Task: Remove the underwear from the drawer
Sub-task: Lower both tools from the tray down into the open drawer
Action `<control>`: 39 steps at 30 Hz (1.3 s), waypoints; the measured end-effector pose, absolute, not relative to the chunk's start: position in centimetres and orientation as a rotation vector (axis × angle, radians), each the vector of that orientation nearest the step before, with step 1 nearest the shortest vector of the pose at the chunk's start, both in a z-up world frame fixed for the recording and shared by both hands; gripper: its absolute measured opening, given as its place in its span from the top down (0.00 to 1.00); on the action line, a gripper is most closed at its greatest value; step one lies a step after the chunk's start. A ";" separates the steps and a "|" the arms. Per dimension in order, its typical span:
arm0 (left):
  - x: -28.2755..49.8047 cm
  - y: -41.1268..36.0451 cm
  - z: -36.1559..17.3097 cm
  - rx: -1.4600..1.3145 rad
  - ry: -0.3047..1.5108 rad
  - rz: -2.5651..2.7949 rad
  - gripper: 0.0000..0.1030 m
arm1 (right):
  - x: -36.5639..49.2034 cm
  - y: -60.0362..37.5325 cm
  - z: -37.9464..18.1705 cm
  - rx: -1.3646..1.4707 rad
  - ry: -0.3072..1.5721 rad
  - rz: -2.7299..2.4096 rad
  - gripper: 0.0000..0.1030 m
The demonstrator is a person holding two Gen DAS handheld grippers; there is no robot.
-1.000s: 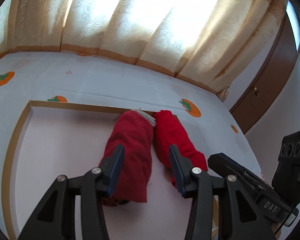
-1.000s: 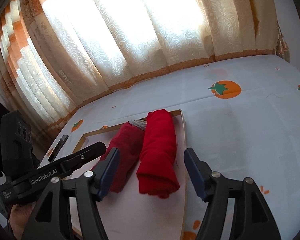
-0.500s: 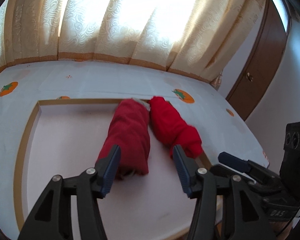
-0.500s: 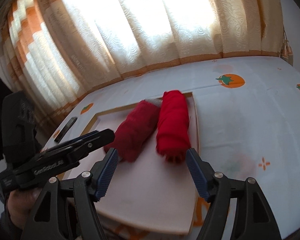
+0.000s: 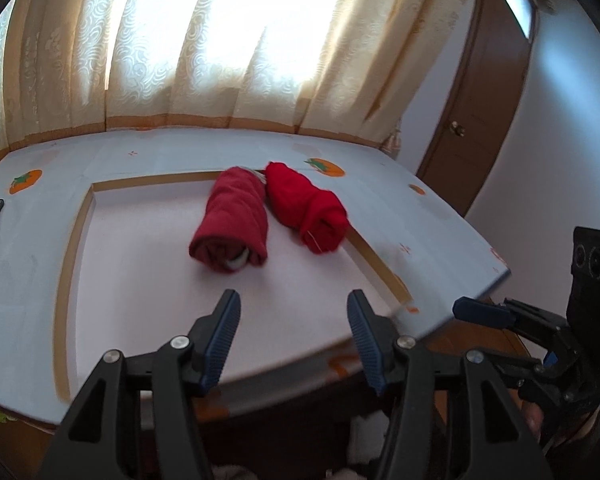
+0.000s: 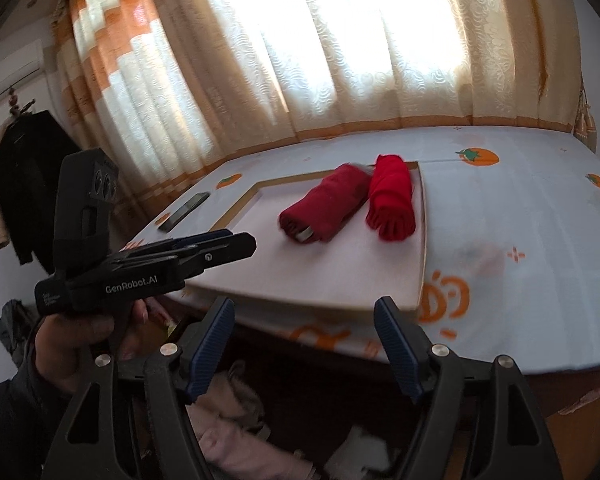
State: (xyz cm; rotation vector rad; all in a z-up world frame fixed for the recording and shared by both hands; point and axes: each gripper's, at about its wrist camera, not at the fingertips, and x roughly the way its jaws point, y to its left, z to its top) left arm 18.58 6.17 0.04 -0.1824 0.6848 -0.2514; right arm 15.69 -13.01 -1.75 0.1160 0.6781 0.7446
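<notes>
Two rolled underwear lie side by side on a white wood-framed board (image 5: 140,248) on the table: a dark red roll (image 5: 232,220) (image 6: 324,208) and a bright red roll (image 5: 308,208) (image 6: 392,200). My left gripper (image 5: 292,304) (image 6: 240,242) hangs open over the board's near edge, well short of the rolls, with nothing between its fingers. My right gripper (image 6: 304,308) (image 5: 472,312) is off the table's front edge; its jaws are opening and hold nothing. Below the edge, the drawer's light clothes (image 6: 228,432) show.
The table wears a white cloth with orange fruit prints (image 6: 478,156). A dark phone (image 6: 184,212) lies left of the board. Curtains (image 5: 220,60) hang behind, a brown door (image 5: 480,120) is at the right, and a dark coat (image 6: 24,184) hangs at the left.
Both grippers have drawn back from the two red rolls to the table's near edge. The rolls stay on the board. The left jaws stand wider. Clothes in the drawer have come into view.
</notes>
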 end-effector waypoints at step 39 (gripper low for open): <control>5.5 8.7 -6.6 -0.084 0.763 -0.178 0.34 | 5.5 -13.1 -10.9 -0.247 0.786 0.814 0.26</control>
